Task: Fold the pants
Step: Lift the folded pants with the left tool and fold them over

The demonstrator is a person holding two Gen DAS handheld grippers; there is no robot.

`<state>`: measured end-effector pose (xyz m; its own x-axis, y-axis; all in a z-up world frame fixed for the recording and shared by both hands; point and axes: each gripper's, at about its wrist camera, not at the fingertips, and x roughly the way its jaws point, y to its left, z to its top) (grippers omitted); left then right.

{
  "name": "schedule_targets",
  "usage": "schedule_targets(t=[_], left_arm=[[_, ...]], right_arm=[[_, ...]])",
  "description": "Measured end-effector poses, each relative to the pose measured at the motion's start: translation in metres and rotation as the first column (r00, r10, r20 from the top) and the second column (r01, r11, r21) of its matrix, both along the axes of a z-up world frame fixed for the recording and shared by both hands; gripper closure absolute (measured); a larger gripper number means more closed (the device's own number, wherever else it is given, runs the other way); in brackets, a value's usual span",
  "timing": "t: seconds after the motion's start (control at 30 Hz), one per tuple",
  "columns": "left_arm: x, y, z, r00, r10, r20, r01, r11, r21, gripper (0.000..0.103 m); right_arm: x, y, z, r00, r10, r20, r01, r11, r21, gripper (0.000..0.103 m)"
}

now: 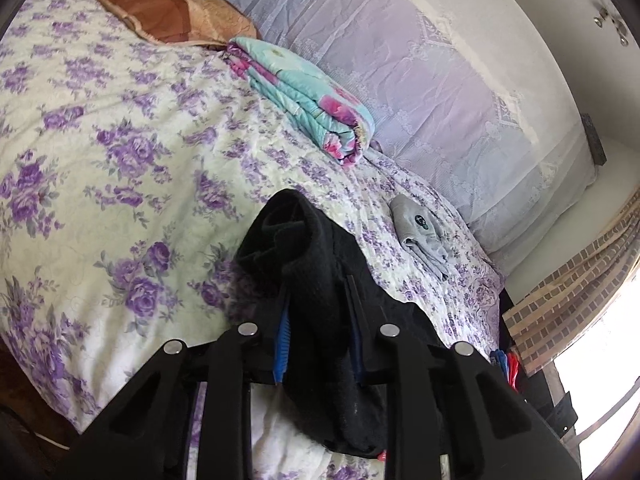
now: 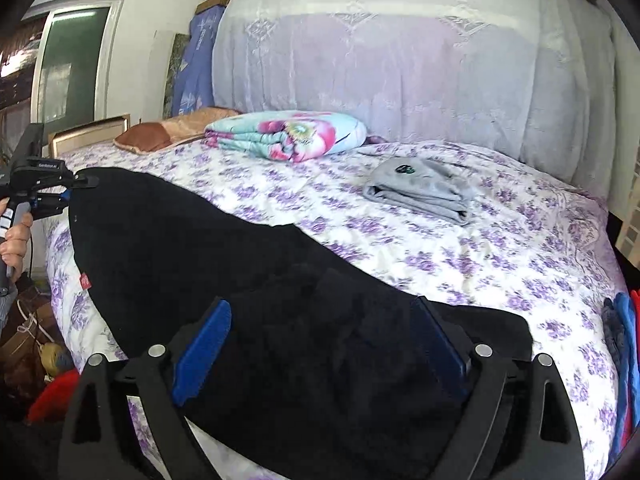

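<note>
Black pants lie stretched across the near side of the floral bedspread. In the right wrist view my right gripper stands open wide, its blue pads on either side of the pants' near end without pressing on it. At the far left of that view a hand holds my left gripper at the pants' other end. In the left wrist view the left gripper is shut on a bunched fold of the black pants, lifted a little off the bed.
A folded grey garment lies further back on the bed. A folded floral quilt and a brown pillow lie by the lace-covered headboard. Coloured clothes hang at the bed's right edge.
</note>
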<state>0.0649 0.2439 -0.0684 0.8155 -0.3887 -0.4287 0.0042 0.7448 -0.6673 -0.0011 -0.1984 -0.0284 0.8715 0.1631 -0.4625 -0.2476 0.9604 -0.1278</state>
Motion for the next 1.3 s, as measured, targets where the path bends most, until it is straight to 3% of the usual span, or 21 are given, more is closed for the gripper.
schedule_targets(t=[0.23, 0.4, 0.63, 0.8, 0.93, 1.07, 1.17, 1.3], left_arm=[[-0.012, -0.058, 0.048, 0.996, -0.037, 0.080, 0.021, 0.982, 0.189, 0.081], [-0.008, -0.107, 0.074, 0.990, -0.099, 0.099, 0.066, 0.956, 0.287, 0.081], [0.007, -0.204, 0.111, 0.965, -0.238, 0.114, 0.171, 0.894, 0.415, 0.085], [0.019, -0.298, 0.122, 0.923, -0.372, 0.095, 0.277, 0.815, 0.508, 0.086], [0.010, -0.378, 0.105, 0.867, -0.495, 0.054, 0.380, 0.728, 0.571, 0.086], [-0.019, -0.447, 0.086, 0.801, -0.598, 0.023, 0.448, 0.624, 0.641, 0.086], [-0.040, -0.480, 0.067, 0.759, -0.651, -0.007, 0.467, 0.536, 0.703, 0.086], [-0.050, -0.494, 0.037, 0.730, -0.679, -0.079, 0.514, 0.468, 0.719, 0.086]], right_arm=[[0.002, -0.074, 0.018, 0.992, -0.124, 0.018, 0.122, 0.989, 0.090, 0.009], [-0.001, -0.123, 0.025, 0.985, -0.174, 0.006, 0.168, 0.957, 0.236, 0.009], [-0.018, -0.174, 0.025, 0.969, -0.246, 0.022, 0.225, 0.913, 0.340, 0.009], [-0.028, -0.211, 0.021, 0.954, -0.299, 0.009, 0.268, 0.868, 0.418, 0.009], [-0.039, -0.237, 0.028, 0.942, -0.335, 0.025, 0.282, 0.827, 0.486, 0.009], [-0.051, -0.257, 0.033, 0.930, -0.366, 0.038, 0.290, 0.792, 0.537, 0.009], [-0.055, -0.266, 0.035, 0.930, -0.364, 0.042, 0.277, 0.774, 0.570, 0.009], [-0.056, -0.268, 0.037, 0.933, -0.358, 0.044, 0.269, 0.770, 0.579, 0.009]])
